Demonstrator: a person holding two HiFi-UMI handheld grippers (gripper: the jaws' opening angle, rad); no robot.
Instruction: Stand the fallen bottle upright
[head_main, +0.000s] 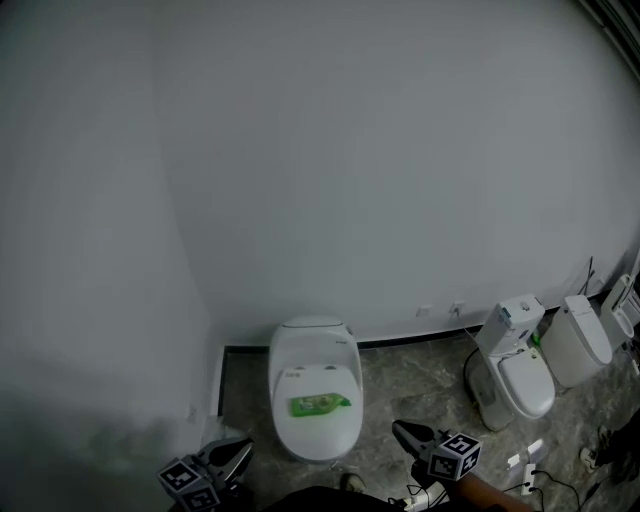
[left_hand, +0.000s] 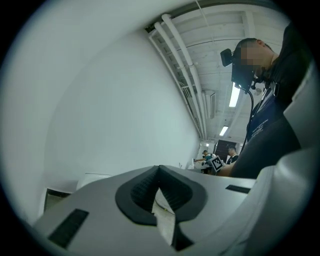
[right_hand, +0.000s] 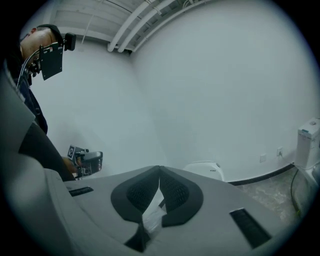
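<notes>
Head view: green plastic bottle (head_main: 318, 404) lies flat on white toilet's (head_main: 312, 340) closed lid. Left gripper (head_main: 238, 452) and right gripper (head_main: 403, 432) flank the toilet's front, not touching it.
Left gripper view: fingers (left_hand: 142, 190) together, empty.
Right gripper view: fingers (right_hand: 135, 192) together, empty.
</notes>
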